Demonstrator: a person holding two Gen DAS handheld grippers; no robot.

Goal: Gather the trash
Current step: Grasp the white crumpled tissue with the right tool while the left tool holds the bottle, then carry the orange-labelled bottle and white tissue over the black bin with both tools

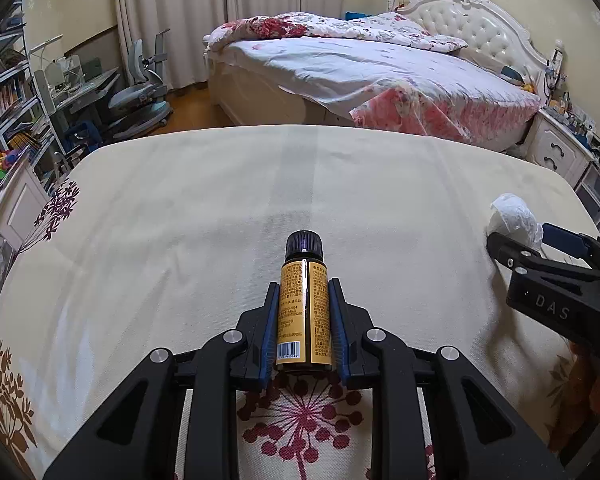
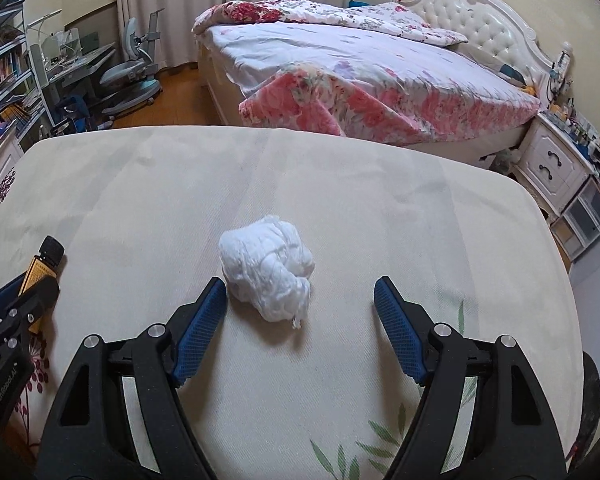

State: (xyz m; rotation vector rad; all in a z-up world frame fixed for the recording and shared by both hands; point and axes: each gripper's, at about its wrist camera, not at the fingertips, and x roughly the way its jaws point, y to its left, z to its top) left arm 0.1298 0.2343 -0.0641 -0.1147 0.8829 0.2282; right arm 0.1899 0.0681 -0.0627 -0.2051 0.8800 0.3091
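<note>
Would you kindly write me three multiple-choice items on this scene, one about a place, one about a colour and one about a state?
1. Where does the crumpled white wad lie?
A. On the cream cloth
B. On the floor
C. On the bookshelf

2. What colour is the label of the small bottle?
A. Green
B. Yellow
C. Pink

3. How does the right gripper stand?
A. Shut on the wad
B. Shut with nothing in it
C. Open

Key: 1 A, the wad rests on the cloth just ahead of the right fingers. 2 B, the bottle in the left gripper bears a yellow label under a black cap. 3 C, the blue pads stand wide apart, nothing pressed between them.
</note>
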